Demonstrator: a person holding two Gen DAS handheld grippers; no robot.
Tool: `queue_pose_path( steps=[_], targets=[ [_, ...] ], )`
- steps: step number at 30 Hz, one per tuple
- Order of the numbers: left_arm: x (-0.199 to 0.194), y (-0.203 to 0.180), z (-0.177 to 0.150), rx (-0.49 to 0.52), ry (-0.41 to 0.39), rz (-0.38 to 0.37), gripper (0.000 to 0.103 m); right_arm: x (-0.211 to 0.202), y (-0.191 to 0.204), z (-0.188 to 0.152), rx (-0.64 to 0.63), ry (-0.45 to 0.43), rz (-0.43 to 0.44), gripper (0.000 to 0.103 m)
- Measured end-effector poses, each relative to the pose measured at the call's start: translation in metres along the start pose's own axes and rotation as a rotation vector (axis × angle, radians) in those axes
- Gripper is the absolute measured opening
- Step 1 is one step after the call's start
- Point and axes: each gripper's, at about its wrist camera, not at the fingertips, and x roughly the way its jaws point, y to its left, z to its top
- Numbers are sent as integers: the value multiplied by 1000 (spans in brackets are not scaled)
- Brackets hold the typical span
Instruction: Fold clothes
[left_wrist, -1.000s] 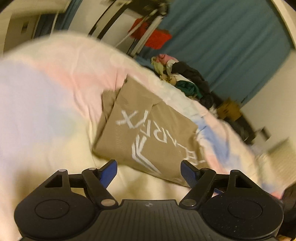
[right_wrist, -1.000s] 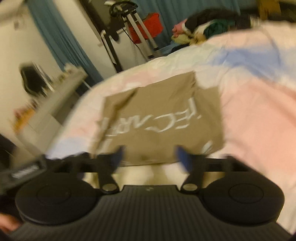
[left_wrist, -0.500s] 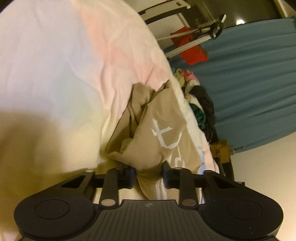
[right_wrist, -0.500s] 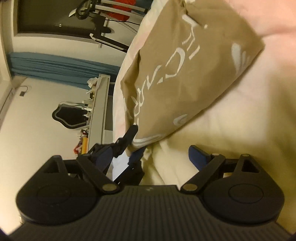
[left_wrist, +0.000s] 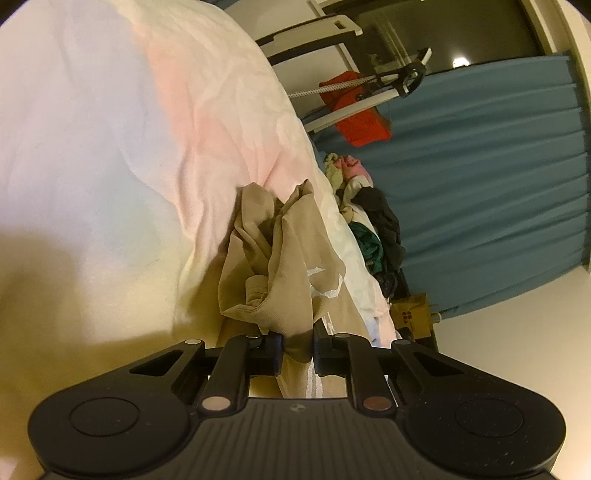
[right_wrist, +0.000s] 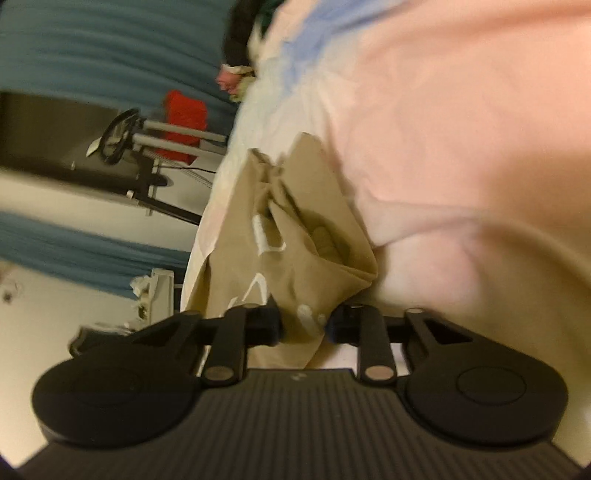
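A tan folded garment with white lettering (left_wrist: 291, 266) lies on a pastel pink, blue and cream bed cover (left_wrist: 110, 155). My left gripper (left_wrist: 297, 341) is shut on the garment's near edge, which bunches up between the fingers. In the right wrist view the same tan garment (right_wrist: 295, 236) rises from my right gripper (right_wrist: 304, 326), which is shut on another part of its edge. Both views are tilted sideways. The bed cover (right_wrist: 461, 129) fills the right of that view.
A heap of dark, green and pink clothes (left_wrist: 373, 218) lies at the far end of the bed. Beyond it stand a metal rack with a red item (left_wrist: 354, 107), blue curtains (left_wrist: 498, 184) and a cardboard box (left_wrist: 412, 314).
Both grippers were open a second ago. The left one closed on the garment's edge first, then the right one. The garment went from lying flat to being bunched and lifted.
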Motion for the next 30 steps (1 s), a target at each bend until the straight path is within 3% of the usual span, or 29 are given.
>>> queue_pose_path(
  steps=[5, 12, 17, 23, 27, 30],
  targets=[
    [-27, -10, 3, 12, 3, -90, 15, -45, 28, -1, -42, -41, 65, 20],
    [-53, -46, -25, -4, 105, -194, 15, -134, 53, 17, -69, -128, 125, 19],
    [-35, -91, -48, 37, 181, -192, 15, -175, 44, 49, -63, -164, 122, 19],
    [58, -180, -48, 131, 241, -148, 15, -166, 37, 127, -1, -244, 79, 19],
    [155, -256, -38, 206, 252, -143, 15, -136, 55, 216, -34, -326, 61, 19],
    [227, -298, -28, 176, 258, -177, 14, -117, 70, 281, -124, -404, 98, 19]
  ],
)
